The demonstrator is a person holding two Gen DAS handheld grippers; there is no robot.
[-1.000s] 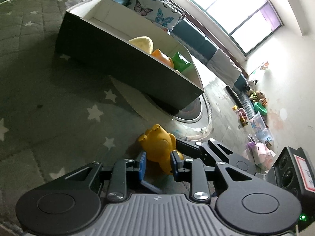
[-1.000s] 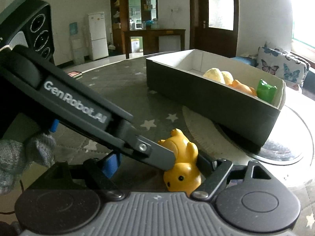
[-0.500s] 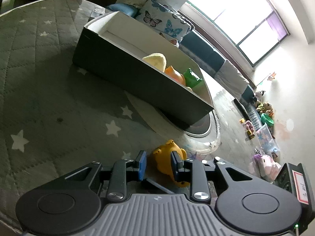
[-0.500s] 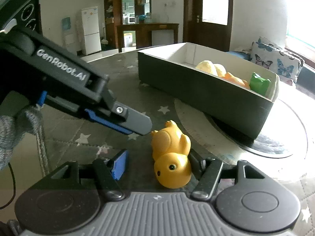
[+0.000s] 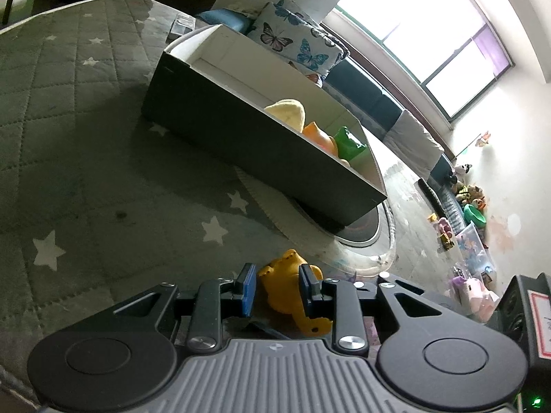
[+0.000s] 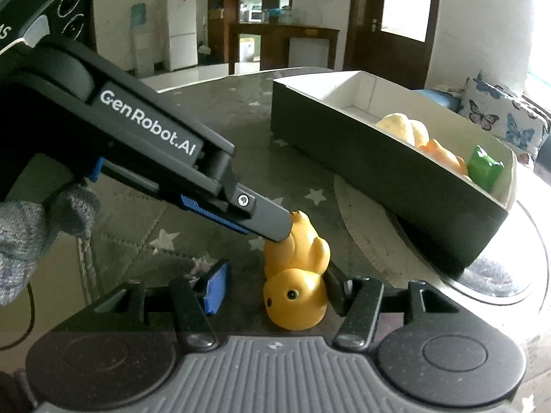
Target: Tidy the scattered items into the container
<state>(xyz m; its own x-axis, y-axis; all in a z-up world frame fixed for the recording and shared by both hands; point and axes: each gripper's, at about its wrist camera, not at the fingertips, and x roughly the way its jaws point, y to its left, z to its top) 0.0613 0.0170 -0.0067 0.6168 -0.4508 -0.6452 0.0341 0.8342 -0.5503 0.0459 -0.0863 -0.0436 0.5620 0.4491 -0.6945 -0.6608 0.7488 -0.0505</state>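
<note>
A: Yellow toy (image 6: 296,275) lying on the star-patterned mat (image 5: 86,179), head toward the right wrist camera, just in front of the dark box (image 5: 261,144).

B: And the left gripper (image 5: 277,287) is on it. From its own camera, the blue pads (image 5: 248,289) sit either side of the toy's body (image 5: 284,284), one pad touching, the other very close. I'd call that closing on the toy, though I can't tell if the squeeze is firm.

A: The right view backs that up: the left gripper (image 6: 272,227) comes in from the left with its finger tip against the toy's back.

B: What about the right gripper (image 6: 275,289)?

A: Spread wide. Its blue pad (image 6: 217,287) stands well clear on the left, while the other finger is beside the toy's head on the right. Nothing gripped there.

B: The box itself?

A: White inside, resting partly on a round plate (image 5: 365,227). In it sit a pale yellow toy (image 5: 289,112), an orange toy (image 5: 318,134) and a green toy (image 5: 347,143), bunched toward the far end. A butterfly cushion (image 5: 296,43) lies behind it.
</note>
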